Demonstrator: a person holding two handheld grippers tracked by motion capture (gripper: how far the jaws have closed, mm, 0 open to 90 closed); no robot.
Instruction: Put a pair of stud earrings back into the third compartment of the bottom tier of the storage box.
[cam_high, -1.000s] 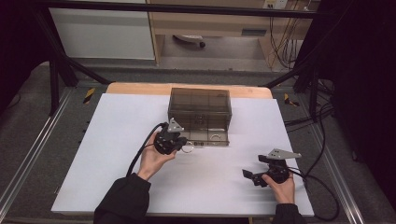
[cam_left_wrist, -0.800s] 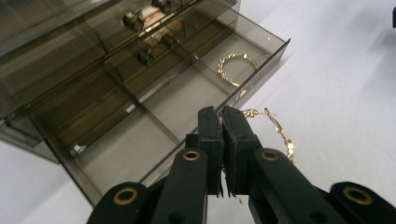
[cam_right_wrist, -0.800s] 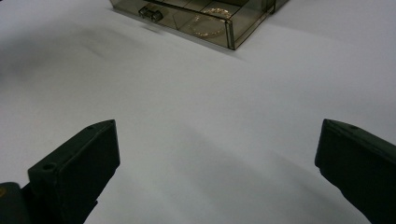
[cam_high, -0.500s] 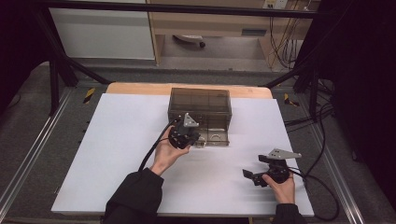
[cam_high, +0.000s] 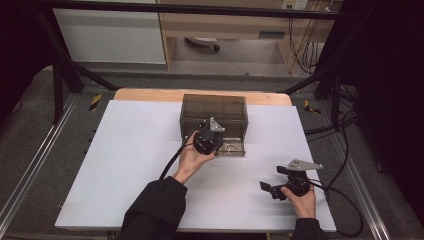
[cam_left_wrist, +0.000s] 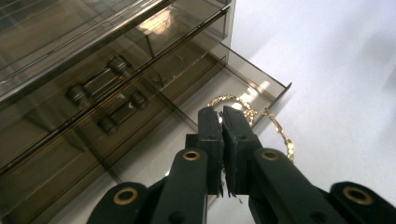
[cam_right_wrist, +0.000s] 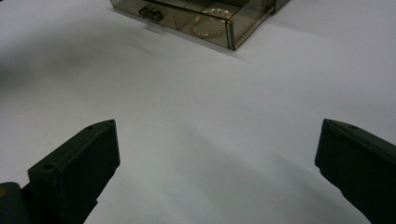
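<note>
Gold chain (cam_left_wrist: 252, 114) lies in open bottom drawer (cam_left_wrist: 261, 86) of smoky plastic drawer box (cam_high: 214, 112), looped, thin, glinting; part hidden behind your jaws. Your left gripper (cam_left_wrist: 223, 122) hangs over it, jaws pressed together; whether chain is pinched, cannot tell. One chain, one box, two dark drawer handles (cam_left_wrist: 100, 84) in sight. Your right gripper (cam_high: 275, 189) rests on white table (cam_high: 125, 150), well apart from box, jaws spread wide, holding nothing.

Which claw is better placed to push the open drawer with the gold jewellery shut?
Left. The left claw hangs over the open drawer holding the gold jewellery; the right claw sits apart.
</note>
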